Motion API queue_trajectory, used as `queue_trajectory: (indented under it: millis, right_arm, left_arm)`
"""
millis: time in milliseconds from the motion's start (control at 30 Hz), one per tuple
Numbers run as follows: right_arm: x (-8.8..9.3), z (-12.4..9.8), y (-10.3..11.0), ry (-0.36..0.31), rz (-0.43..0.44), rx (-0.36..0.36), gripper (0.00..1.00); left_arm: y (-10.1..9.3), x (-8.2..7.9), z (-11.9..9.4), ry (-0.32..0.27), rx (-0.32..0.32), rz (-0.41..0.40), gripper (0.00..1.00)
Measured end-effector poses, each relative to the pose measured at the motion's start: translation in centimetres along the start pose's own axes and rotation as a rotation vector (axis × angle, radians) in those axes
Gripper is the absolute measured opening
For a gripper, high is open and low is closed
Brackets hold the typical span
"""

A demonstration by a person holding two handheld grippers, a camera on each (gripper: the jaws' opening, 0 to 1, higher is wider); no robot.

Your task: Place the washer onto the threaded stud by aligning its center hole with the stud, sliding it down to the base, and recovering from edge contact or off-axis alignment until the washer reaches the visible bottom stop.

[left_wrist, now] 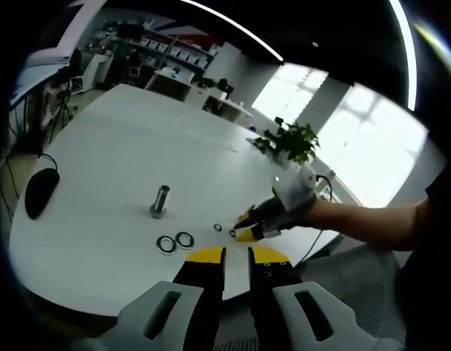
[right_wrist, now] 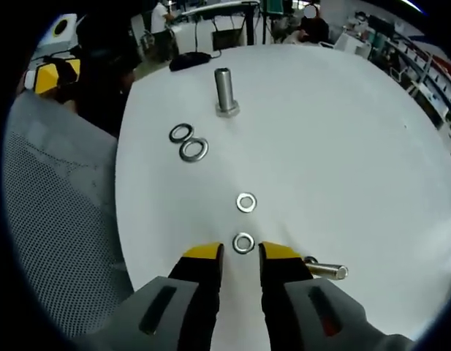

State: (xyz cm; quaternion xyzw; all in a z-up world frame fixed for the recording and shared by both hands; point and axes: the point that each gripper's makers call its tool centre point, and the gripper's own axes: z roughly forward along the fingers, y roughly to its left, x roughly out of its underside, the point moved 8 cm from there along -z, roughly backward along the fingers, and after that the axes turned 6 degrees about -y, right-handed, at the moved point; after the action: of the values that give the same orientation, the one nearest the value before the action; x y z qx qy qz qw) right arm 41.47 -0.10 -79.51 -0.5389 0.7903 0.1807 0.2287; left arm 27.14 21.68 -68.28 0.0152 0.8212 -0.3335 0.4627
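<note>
Nearest washer point(right_wrist: 243, 243) lies flat on the desk point(right_wrist: 342, 146), just ahead of my right hand-held gripper point(right_wrist: 240, 254), lined up with the gap between the tips. Jaws are narrow and hold nothing; washer not gripped yet. A second small washer point(right_wrist: 245, 202) sits a bit further toward the stud. Stud point(right_wrist: 224, 91) stands upright on its hex base, well apart from these, bare, no washer on it. Two bigger washers point(right_wrist: 188, 142) lie side by side, touching, near the stud on the desk-edge side. A loose bolt point(right_wrist: 326, 270) lies on its side, on the far side of the right gripper from the desk edge. In the left gripper view my left hand-held gripper point(left_wrist: 236, 256) hangs off the desk edge, narrow gap, empty. Progress: I judge nothing done; pick-up, aligning and sliding down all remain.
</note>
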Motion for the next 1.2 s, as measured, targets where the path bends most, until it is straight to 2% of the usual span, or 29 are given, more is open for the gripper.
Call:
queue_trajectory:
  millis: [167,333,600,967,1200]
  right_arm:
    - [0.1,0.1,-0.2,-0.002,-0.058,0.022,0.18]
    - [0.0,0.2,0.0,-0.017,-0.044,0.028,0.17]
    - [-0.2,0.2,0.3,-0.008,-0.077,0.019,0.14]
    - [-1.4,-1.8,-0.2,-0.057,-0.047,0.026,0.13]
    - [-1.7,-2.8,-0.2,-0.042,-0.080,-0.001,0.13]
  left_arm:
    - [0.0,0.0,0.0,0.002,0.001,0.000,0.10]
    - [0.0,0.0,0.0,0.001,0.001,-0.001,0.10]
    - [0.0,0.1,0.0,0.006,0.000,0.001,0.10]
    - [0.0,0.0,0.1,0.008,0.002,0.004,0.10]
    - [0.0,0.1,0.0,0.010,0.002,0.004,0.10]
